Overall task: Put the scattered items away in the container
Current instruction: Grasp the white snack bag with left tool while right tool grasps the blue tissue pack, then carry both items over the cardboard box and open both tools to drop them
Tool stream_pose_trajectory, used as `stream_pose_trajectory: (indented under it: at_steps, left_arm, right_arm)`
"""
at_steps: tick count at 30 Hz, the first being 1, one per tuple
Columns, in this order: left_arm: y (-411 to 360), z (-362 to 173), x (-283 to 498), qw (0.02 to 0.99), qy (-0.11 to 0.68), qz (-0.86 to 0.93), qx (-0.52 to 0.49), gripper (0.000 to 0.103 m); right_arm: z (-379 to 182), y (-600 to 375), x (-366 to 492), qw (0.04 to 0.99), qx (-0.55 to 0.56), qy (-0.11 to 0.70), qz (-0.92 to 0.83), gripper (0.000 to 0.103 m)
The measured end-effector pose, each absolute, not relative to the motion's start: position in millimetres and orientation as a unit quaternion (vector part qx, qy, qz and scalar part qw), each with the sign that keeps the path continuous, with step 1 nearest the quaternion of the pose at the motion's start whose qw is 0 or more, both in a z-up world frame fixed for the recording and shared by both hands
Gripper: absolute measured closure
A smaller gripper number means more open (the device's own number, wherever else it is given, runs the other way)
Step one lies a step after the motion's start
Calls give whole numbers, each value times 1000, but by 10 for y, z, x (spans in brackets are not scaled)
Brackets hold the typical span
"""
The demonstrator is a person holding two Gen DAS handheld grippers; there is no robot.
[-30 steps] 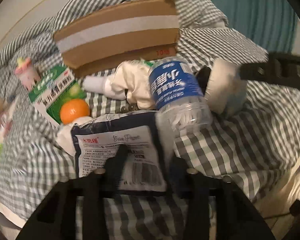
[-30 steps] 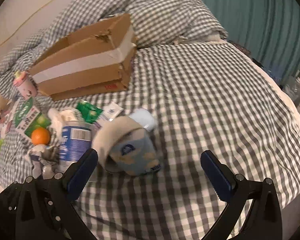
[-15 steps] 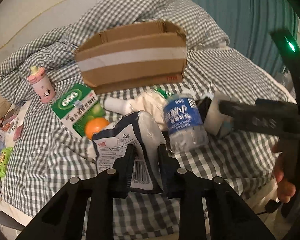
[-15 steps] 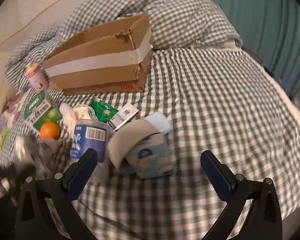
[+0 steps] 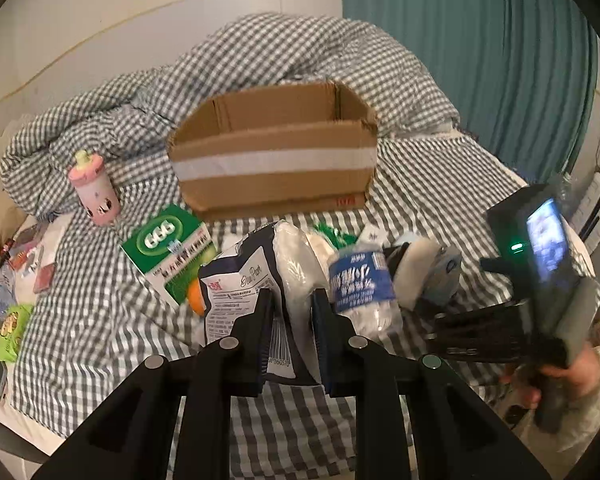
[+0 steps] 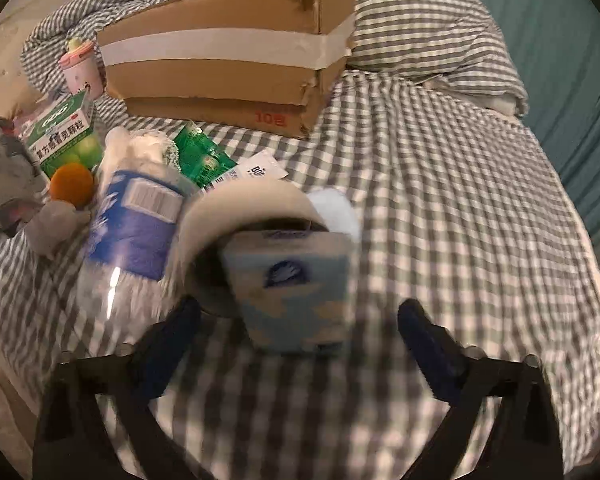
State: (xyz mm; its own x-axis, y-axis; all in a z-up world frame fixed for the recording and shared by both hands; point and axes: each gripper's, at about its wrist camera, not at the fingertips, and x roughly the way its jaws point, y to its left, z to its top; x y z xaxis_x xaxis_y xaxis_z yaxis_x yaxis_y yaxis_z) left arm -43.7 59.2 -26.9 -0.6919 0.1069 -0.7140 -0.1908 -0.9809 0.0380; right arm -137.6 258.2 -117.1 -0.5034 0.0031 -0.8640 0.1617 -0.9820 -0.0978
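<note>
Checked bedding (image 5: 440, 216) is spreading under the open cardboard box (image 5: 274, 160). I'm carrying a tissue pack (image 5: 244, 296), pinched in my left gripper (image 5: 290, 320), boxward; my right gripper (image 6: 300, 322) is closing, not yet touching, around the blue tissue packet (image 6: 292, 288).

Right gripper (image 6: 296, 328) over checked bedding (image 6: 440, 184), jaws just closing, pads clear of the pale-blue tissue pack (image 6: 292, 292) between them | water bottle (image 6: 136, 232) lay just left | cardboard box (image 6: 224, 64) stood behind | orange (image 6: 71, 189) far left
</note>
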Motion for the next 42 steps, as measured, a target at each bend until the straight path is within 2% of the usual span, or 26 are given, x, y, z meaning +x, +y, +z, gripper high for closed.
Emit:
stream_pose_trajectory:
  at_steps: [5,14,20,26,31,39,41,42]
  left_arm:
    - [497,-253,-475,67,49,918,-388,83]
    - [397,-244,-495,58,36,919,-388,83]
    - [384,-121,-543,67,36,922,-379,83]
    - [359,303,-929,83,54,933,-345,83]
    - [337,704,-1557,105,49,937,-330,83]
    - [487,715,-2582,104,47,926,-359,83]
    - [529,624,-2739,103,44,924,-365,83]
    - [545,585,-2798,103,46,925,-364,75]
  right_arm:
    - [-1140,2610,-1321,46,501,69,-862,51]
    - [-430,2818,-855,47,461,28,-886,51]
    - [42,2678,-861,84,418,11,-904,51]
    - [540,2418,-1275,111,378,26,-919,51]
    - [865,2245,-1892,133,371,5,-919,51]
    - [783,2071,-2773,124,393,6,-911,51]
    - [704,2072,-2920,113,393,2,-913,45]
    - [681,2108,-2964,105,388,-1,-916,20]
